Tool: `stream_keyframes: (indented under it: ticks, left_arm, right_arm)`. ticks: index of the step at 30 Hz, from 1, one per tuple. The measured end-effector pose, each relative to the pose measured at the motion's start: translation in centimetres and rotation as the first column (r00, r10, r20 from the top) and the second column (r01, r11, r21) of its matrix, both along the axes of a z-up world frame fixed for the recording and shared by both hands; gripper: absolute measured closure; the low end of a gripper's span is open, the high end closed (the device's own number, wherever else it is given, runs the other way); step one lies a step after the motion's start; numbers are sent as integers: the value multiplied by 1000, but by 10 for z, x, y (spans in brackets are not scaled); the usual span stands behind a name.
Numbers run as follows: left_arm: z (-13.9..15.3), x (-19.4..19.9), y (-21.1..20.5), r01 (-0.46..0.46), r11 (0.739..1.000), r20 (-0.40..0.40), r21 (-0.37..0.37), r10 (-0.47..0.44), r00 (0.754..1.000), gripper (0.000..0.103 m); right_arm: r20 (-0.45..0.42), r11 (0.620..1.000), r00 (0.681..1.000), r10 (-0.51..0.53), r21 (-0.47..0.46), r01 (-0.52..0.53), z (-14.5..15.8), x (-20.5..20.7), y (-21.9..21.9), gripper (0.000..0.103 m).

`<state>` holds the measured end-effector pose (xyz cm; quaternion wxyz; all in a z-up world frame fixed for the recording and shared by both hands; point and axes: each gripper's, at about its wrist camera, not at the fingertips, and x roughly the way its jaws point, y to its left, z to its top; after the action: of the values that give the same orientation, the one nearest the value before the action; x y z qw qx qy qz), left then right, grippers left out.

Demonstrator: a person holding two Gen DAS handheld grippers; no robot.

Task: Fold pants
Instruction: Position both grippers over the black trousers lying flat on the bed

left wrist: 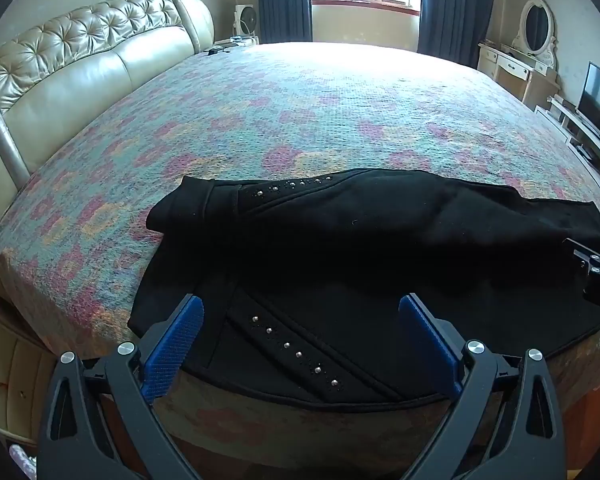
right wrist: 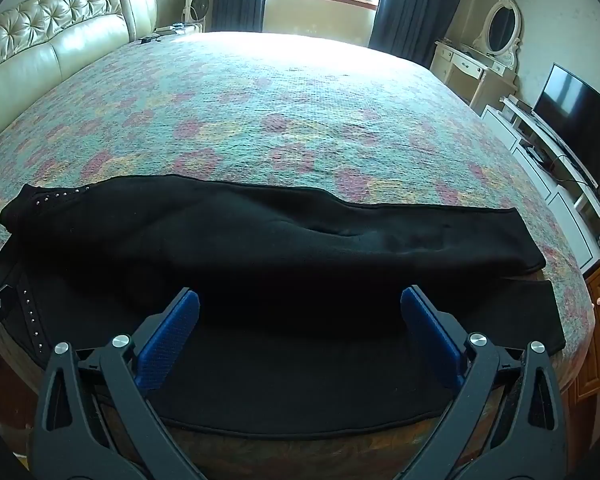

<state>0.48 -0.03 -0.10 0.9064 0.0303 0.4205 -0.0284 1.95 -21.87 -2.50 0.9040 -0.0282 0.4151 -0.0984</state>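
A: Where did the black pants [right wrist: 284, 248] lie?
B: Along the near edge of the bed [right wrist: 284, 120], waistband to the left, one leg folded over the other.

A: And the left hand-held gripper [left wrist: 302, 312]?
B: Spread wide above the studded waistband end, holding nothing.

A: The right hand-held gripper [right wrist: 300, 308]?
B: Equally wide over the legs, empty too.
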Motion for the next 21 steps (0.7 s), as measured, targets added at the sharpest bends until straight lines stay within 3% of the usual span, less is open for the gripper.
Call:
stream_keyframes:
  ticks: [14, 18, 21]
  left_arm:
    - [1, 2, 3, 0, 1000, -14, -28, 0, 1000, 6]
    - [0, 5, 7, 27, 996, -48, -84, -31, 998, 6]
    - [3, 7, 15, 58, 990, -61, -125, -66, 996, 6]
  right_arm:
    - [-74, 997, 997, 3, 80, 3, -18, 2, 0, 2]
    - [-81, 996, 996, 28, 84, -21, -20, 1, 2, 2]
    - [-97, 989, 990, 102, 113, -91, -22, 2, 3, 2]
